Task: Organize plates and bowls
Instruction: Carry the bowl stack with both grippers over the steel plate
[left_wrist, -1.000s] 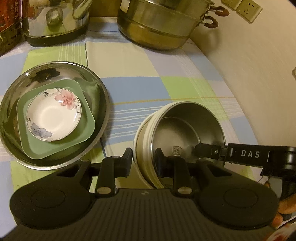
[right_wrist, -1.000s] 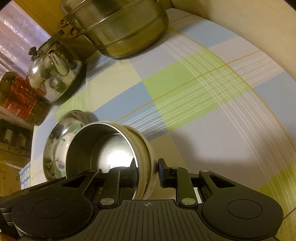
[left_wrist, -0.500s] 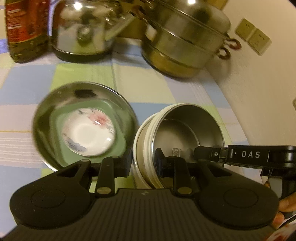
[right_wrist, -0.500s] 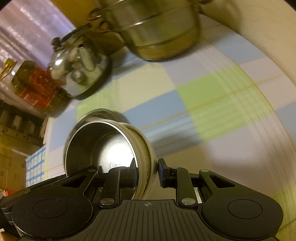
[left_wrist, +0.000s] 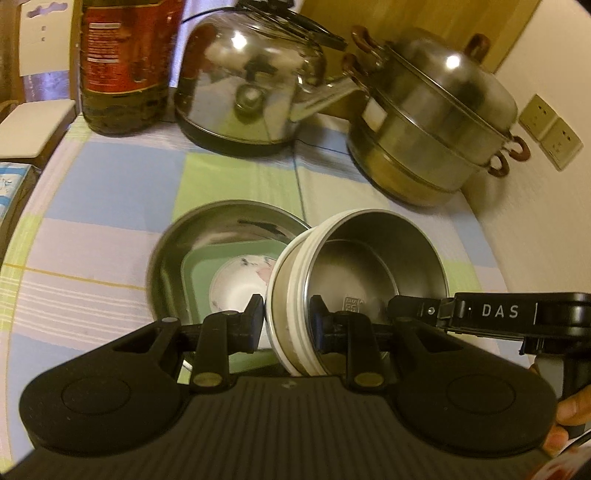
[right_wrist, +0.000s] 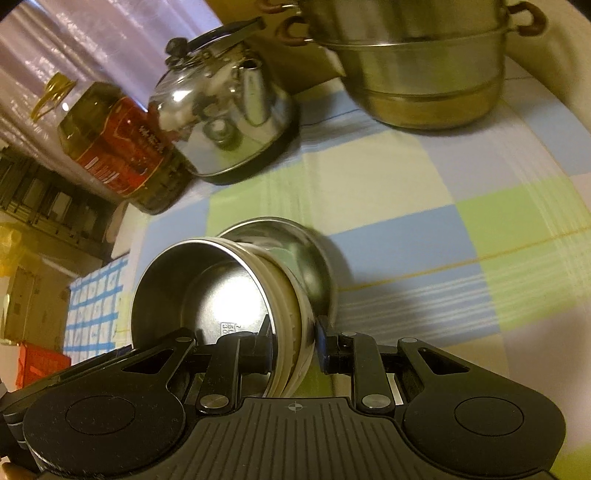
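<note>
A steel bowl with a cream outer wall (left_wrist: 373, 273) hangs in the air, held by both grippers. My left gripper (left_wrist: 286, 319) is shut on its left rim, one pad outside and one inside. My right gripper (right_wrist: 293, 341) is shut on the opposite rim (right_wrist: 291, 332); its black body shows at the right of the left wrist view. Just beyond and below lies a wide steel plate (left_wrist: 207, 236) holding a green square dish (left_wrist: 197, 273) and a white flowered saucer (left_wrist: 236, 288). The held bowl overlaps that stack's right side and hides part of it.
At the back of the checked tablecloth (left_wrist: 110, 192) stand a steel kettle (left_wrist: 247, 81), a tiered steel steamer pot (left_wrist: 436, 122) and a large oil bottle (left_wrist: 125, 62). A wall with sockets (left_wrist: 550, 133) runs along the right. A hand (left_wrist: 569, 413) shows at the lower right.
Both grippers have carried the bowl up and to the left, from beside the steel plate to over its right edge. The kettle, pot and bottle have come more into view.
</note>
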